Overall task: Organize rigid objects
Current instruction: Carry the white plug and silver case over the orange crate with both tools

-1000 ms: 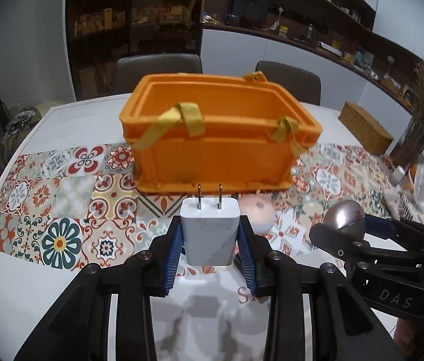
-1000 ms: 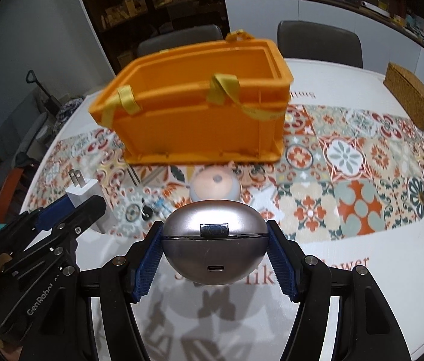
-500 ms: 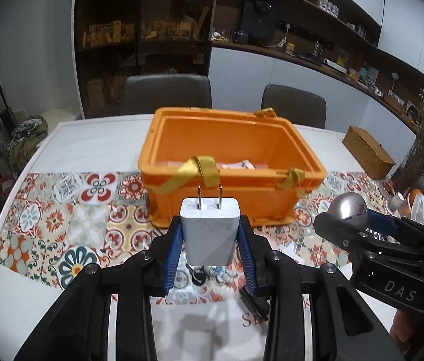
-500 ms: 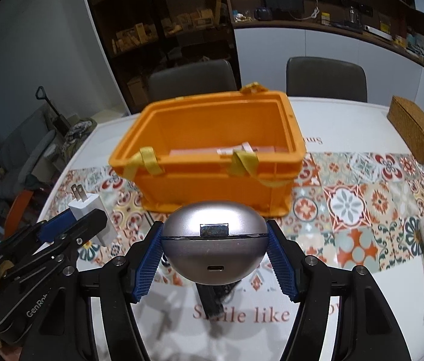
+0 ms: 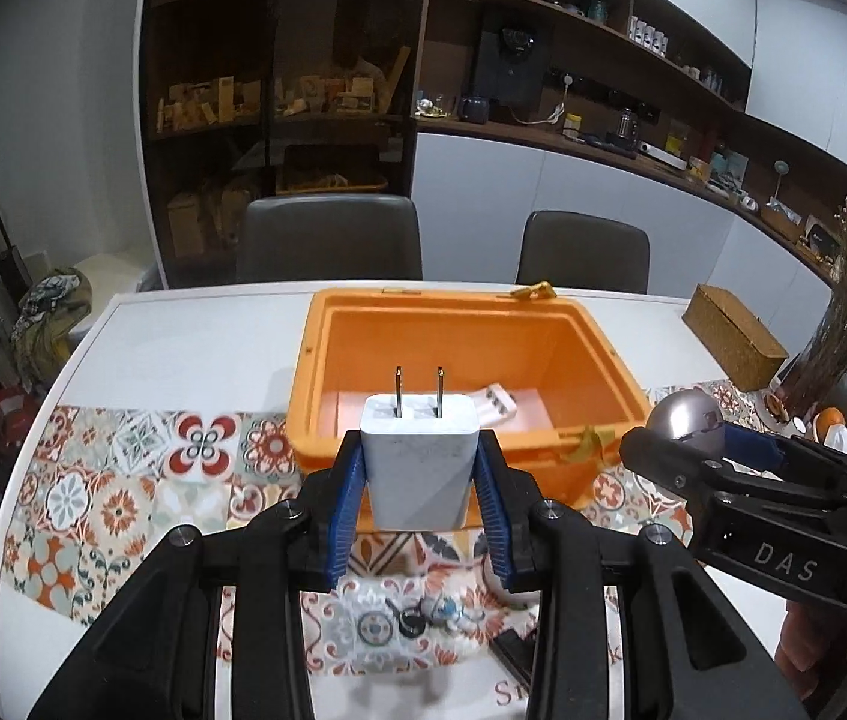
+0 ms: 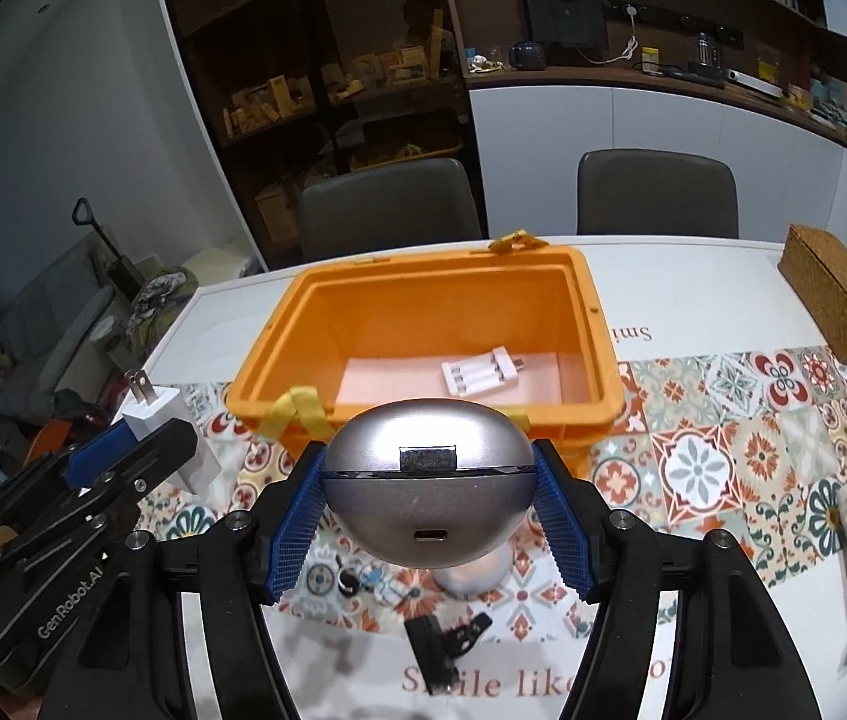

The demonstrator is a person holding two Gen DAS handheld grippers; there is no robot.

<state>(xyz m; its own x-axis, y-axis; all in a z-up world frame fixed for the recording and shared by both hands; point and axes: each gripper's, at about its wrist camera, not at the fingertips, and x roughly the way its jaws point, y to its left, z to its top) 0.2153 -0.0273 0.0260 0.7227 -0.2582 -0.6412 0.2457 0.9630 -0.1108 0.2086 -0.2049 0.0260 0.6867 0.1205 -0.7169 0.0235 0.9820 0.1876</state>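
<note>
only right wrist view: case (image 6: 428,495) usb port visible.

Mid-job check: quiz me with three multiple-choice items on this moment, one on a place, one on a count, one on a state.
1. Where is the white battery holder?
A. On the tablecloth
B. Inside the orange bin
C. On a chair

2. How many prongs has the white charger?
A. Two
B. Three
C. Four

3. What do the right tongs hold?
A. Nothing, open
B. A key
C. The silver oval case

Answers:
1 B: it lies on the bin's floor.
2 A: two metal prongs stand up from the charger in the left tongs.
3 C: both blue pads press on the case's sides.
</note>
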